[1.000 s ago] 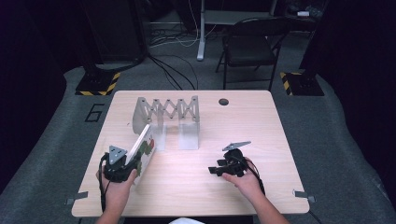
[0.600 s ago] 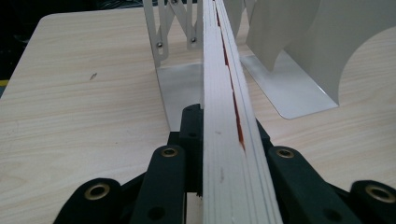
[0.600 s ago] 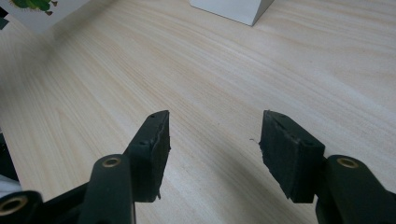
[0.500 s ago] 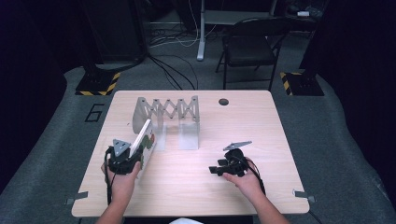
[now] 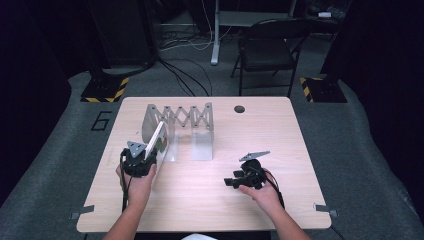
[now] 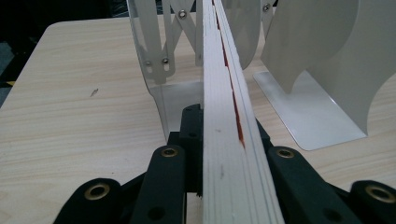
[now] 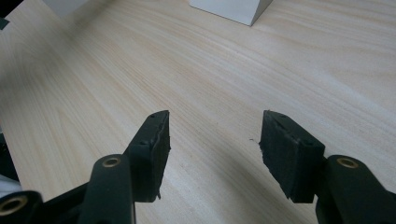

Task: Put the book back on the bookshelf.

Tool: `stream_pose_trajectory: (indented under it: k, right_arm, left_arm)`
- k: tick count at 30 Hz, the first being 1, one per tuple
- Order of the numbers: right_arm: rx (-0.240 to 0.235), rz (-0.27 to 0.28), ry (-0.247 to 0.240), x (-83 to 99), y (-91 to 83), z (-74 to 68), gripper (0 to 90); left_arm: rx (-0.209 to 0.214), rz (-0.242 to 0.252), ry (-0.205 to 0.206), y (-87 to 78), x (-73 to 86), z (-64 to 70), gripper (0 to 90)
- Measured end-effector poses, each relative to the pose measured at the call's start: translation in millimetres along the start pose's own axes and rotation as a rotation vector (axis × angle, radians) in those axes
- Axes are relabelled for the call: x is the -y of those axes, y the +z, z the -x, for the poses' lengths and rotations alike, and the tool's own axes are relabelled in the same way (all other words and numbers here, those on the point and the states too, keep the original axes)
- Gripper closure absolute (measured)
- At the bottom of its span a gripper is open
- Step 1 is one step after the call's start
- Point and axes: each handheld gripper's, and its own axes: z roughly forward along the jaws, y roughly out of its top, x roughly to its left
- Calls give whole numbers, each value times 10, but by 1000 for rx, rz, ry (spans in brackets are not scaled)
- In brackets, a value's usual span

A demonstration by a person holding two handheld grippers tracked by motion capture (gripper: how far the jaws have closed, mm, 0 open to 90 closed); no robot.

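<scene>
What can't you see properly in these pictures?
- Book cover: in the left gripper view it shows edge-on, so no title can be read; in the high view it is too small.
- Left claw tips: hidden behind the book.
- White rack: its top is cut off by the left gripper view's upper edge.
- Right claw: open, its base is cut off at the bottom edge.
</scene>
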Motion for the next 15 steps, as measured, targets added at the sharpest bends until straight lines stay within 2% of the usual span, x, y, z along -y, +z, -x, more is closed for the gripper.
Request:
stream_pose_trajectory:
  k: [5,15]
  right_arm:
    - [-1,-2,-7,0,-1,0,425]
    - [-2,-9,5,1,-13,0,425]
  left_arm:
    - [-3,-20,29,42,-45,5,759]
    - [-16,-20,23,176,-123,49,759]
